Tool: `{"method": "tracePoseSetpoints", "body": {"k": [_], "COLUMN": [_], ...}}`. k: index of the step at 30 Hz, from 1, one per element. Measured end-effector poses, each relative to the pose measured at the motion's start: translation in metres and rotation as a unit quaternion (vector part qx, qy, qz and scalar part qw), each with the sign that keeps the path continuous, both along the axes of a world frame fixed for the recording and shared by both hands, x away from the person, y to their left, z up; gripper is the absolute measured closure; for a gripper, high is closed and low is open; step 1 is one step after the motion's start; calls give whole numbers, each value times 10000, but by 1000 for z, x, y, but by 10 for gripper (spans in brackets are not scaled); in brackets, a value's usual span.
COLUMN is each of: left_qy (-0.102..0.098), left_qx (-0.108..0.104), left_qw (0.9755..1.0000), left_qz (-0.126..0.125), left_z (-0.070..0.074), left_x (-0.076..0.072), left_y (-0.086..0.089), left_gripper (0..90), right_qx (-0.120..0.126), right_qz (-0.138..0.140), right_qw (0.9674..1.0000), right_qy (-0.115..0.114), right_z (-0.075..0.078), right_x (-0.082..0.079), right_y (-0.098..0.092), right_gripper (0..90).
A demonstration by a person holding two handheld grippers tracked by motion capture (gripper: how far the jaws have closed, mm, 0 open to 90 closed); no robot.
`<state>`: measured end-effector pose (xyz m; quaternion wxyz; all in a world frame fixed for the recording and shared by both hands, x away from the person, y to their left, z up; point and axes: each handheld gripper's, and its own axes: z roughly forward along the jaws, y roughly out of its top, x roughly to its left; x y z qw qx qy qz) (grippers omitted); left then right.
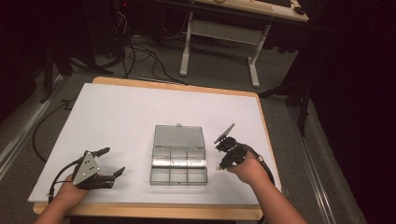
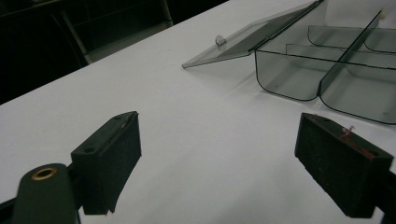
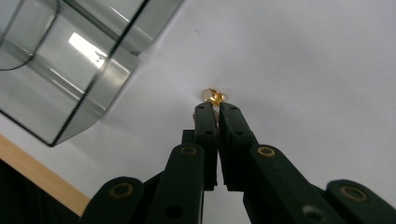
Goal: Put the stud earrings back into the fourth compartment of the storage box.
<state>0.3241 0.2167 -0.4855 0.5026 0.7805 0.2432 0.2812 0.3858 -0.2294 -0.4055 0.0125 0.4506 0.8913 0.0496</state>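
A clear grey compartment box (image 1: pixel 179 176) stands mid-table with its lid (image 1: pixel 179 136) laid open behind it. My right gripper (image 1: pixel 219 167) is just right of the box, pointing down at the white table cover. In the right gripper view its jaws (image 3: pixel 215 106) are shut on a small gold piece (image 3: pixel 213 96) pinched at the tips, touching or just above the cover. The box corner (image 3: pixel 70 60) lies to the upper left there. My left gripper (image 1: pixel 113 161) rests at the front left, open and holding nothing. Its pads (image 2: pixel 109 158) stand wide apart, facing the box (image 2: pixel 327 79) and lid (image 2: pixel 243 42).
The white cover (image 1: pixel 121 116) spans the wooden table (image 1: pixel 154 211), whose front edge runs close below both hands. A white-framed desk (image 1: pixel 224 32) and floor cables (image 1: pixel 140 56) lie beyond the far edge. The box compartments look empty.
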Motion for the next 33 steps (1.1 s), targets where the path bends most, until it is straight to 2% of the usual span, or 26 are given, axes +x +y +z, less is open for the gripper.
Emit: {"method": "tracePoseSetpoints", "body": {"k": [1, 2, 8, 15, 22, 24, 27, 33], "left_qy": [-6, -7, 1, -1, -2, 0, -9, -4], "left_qx": [3, 10, -5, -10, -11, -16, -11, -22], "left_qw": [10000, 10000, 10000, 10000, 10000, 10000, 10000, 10000], "left_qz": [0, -5, 3, 5, 3, 2, -1, -6], "left_z": [0, 0, 0, 0, 0, 0, 0, 0], "left_x": [0, 0, 0, 0, 0, 0, 0, 0], "left_y": [0, 0, 0, 0, 0, 0, 0, 0], "left_gripper": [149, 149, 149, 149, 149, 149, 149, 149], "right_qx": [27, 32, 16, 114, 147, 165, 169, 155], "right_qz": [-93, 53, 158, 317, 589, 559, 831, 949], "right_qw": [10000, 10000, 9999, 9994, 9982, 9983, 9964, 9953], "right_qy": [26, -14, -9, 16, 9, 46, 23, 94], "right_z": [3, 4, 18, 31, 31, 31, 30, 26], "right_x": [-2, -1, -2, -3, -3, -3, -1, -1], "right_y": [2, 2, 15, 34, 56, 64, 72, 92], "right_gripper": [878, 877, 878, 877, 877, 877, 877, 876]}}
